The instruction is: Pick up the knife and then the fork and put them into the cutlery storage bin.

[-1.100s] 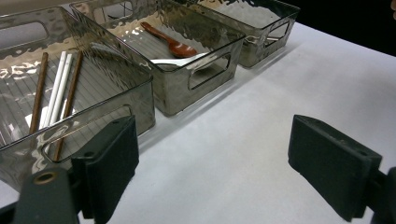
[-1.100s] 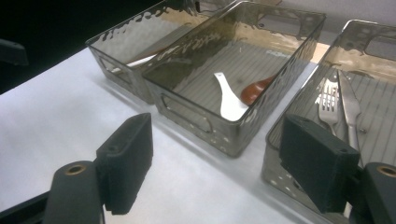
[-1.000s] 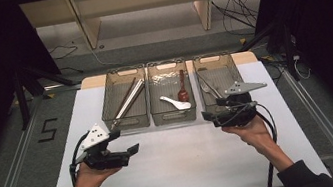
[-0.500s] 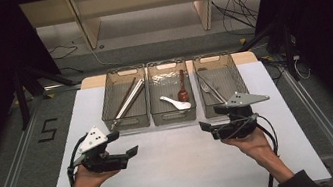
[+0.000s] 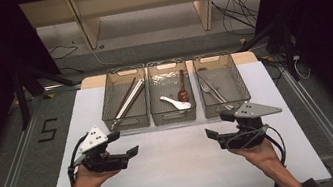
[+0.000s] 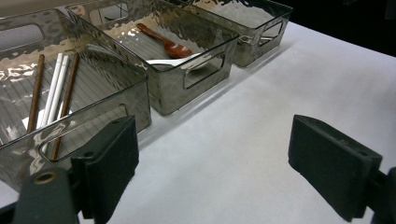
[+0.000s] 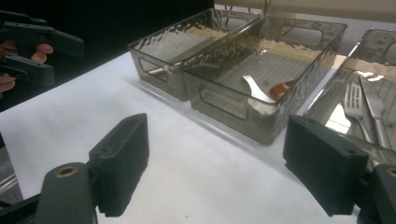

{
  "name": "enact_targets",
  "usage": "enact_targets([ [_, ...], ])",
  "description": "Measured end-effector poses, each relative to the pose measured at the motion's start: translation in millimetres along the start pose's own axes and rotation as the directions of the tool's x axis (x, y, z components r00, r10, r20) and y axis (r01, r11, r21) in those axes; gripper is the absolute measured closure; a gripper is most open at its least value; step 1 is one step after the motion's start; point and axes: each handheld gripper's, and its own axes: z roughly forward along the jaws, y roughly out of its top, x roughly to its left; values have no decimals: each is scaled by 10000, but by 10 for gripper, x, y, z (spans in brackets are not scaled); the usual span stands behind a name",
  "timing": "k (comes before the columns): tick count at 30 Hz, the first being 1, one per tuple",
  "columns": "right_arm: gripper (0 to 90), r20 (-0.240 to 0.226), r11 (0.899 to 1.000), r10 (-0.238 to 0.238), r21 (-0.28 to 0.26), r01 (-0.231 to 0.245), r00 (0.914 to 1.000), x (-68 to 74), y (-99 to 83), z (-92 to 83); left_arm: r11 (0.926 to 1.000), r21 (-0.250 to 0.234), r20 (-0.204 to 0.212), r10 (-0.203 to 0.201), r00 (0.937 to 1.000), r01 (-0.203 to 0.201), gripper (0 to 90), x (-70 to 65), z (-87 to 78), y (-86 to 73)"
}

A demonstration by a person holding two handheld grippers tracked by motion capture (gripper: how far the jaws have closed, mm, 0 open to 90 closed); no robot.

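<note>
Both grippers sit lower and nearer the person than a second ago; the right gripper (image 5: 214,136) has pulled back off the right bin's front edge onto open counter, and the left gripper (image 5: 128,154) has dropped slightly too. Bins and contents unchanged.

Left gripper: held over the white counter (image 5: 181,167) in front of the left bin (image 5: 127,121), fingers (image 6: 109,163) spread wide, nothing between them, pointing toward the middle. Right gripper: over the counter just in front of the right bin (image 5: 225,106), fingers (image 7: 122,161) also wide apart, holding nothing, pointing left toward the other gripper. The two grippers are well apart, tips facing each other.

Three clear grey bins stand side by side at the far edge of the counter, touching or nearly touching. The left bin holds chopsticks (image 5: 128,101), brown and white, lying diagonally. The middle bin (image 5: 174,115) holds a white spoon (image 5: 174,103) and a brown spoon (image 5: 182,90), the brown one just beyond the white. The right bin holds a fork (image 7: 356,103) and a knife (image 7: 376,112) lying side by side.

A hand (image 5: 88,184) grips each tool from below; cables trail off each gripper.
</note>
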Motion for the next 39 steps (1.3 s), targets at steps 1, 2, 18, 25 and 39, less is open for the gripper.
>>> enact_targets([
  [1, 230, -15, 10000, 36, 10, -36, 10000, -2, -20, -16, 10000, -2, 8, 2, 10000, -2, 156, -3, 1, 0],
  [2, 229, 23, 10000, 50, 20, -50, 10000, -2, -44, -30, 10000, 5, 25, 7, 10000, -7, 155, -5, 3, 0],
  [18, 214, 309, 9998, 36, 179, -41, 9995, 15, -181, -124, 10000, 16, 199, -62, 9998, 61, 155, -10, -4, -3],
  [25, 214, 388, 9999, 51, 115, -55, 9992, -4, -182, -128, 10000, 10, 196, -74, 9998, 74, 155, -13, 2, -2],
  [39, 213, 398, 9999, -6, 139, 1, 9992, 3, -181, -119, 10000, 44, 200, -33, 9998, 32, 155, -10, 7, -2],
])
